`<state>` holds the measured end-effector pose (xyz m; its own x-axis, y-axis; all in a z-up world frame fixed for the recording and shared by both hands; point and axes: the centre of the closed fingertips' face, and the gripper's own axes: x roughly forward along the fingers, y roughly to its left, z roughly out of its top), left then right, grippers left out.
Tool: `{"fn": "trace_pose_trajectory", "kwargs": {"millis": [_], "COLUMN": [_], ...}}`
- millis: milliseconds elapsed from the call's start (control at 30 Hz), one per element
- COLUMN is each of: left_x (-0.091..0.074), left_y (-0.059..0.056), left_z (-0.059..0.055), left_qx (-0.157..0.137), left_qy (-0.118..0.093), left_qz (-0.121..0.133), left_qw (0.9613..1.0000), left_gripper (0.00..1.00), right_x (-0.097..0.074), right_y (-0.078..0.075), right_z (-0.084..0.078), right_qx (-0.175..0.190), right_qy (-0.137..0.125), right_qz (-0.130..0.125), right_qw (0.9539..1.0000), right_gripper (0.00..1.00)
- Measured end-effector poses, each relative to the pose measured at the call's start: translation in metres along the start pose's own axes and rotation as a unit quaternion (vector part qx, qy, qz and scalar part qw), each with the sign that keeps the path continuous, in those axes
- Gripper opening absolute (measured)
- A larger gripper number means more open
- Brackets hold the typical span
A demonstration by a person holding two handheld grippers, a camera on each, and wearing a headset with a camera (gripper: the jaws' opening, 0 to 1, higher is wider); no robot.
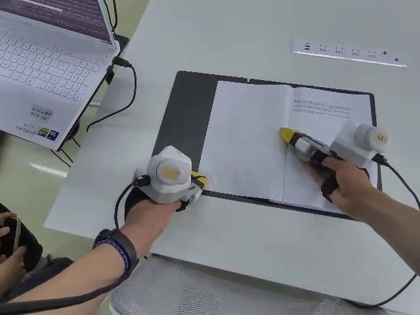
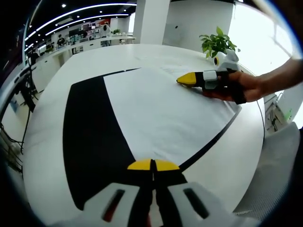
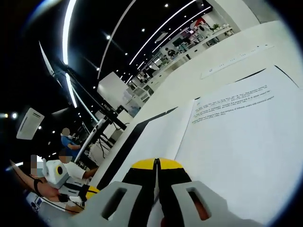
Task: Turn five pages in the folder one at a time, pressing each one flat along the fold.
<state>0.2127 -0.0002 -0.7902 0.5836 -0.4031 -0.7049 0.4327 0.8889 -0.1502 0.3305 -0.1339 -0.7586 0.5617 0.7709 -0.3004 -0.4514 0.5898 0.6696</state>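
Folder (image 1: 187, 108) open on counter (image 1: 216, 39). Right tool (image 1: 287, 136), jaws together, tip at fold; left tool (image 1: 199, 179), jaws together, at folder's near edge. Pages (image 1: 246, 141) light, floppy: pinch 1 at outer corner.

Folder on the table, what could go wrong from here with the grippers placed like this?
1. The right gripper, shut, rests its tips at the fold; dragging it hard could wrinkle the page beside it.
2. The left gripper, shut, sits at the near edge of the folder, not on the paper, so the folder might slide on the smooth table.
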Motion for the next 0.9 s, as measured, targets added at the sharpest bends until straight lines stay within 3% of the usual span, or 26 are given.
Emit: {"fn": "trace_pose_trajectory", "kwargs": {"millis": [900], "left_x": [-0.001], "left_y": [-0.001], "left_z": [0.000], "left_qx": [-0.003], "left_qy": [-0.006], "left_qz": [-0.004], "left_qw": [1.0000], "left_gripper": [0.00], "right_x": [-0.050], "right_y": [0.037], "right_z": [-0.065], "right_qx": [-0.022], "right_qy": [0.050], "right_qz": [0.038], "right_qw": [0.9978], "right_gripper": [0.00]}}
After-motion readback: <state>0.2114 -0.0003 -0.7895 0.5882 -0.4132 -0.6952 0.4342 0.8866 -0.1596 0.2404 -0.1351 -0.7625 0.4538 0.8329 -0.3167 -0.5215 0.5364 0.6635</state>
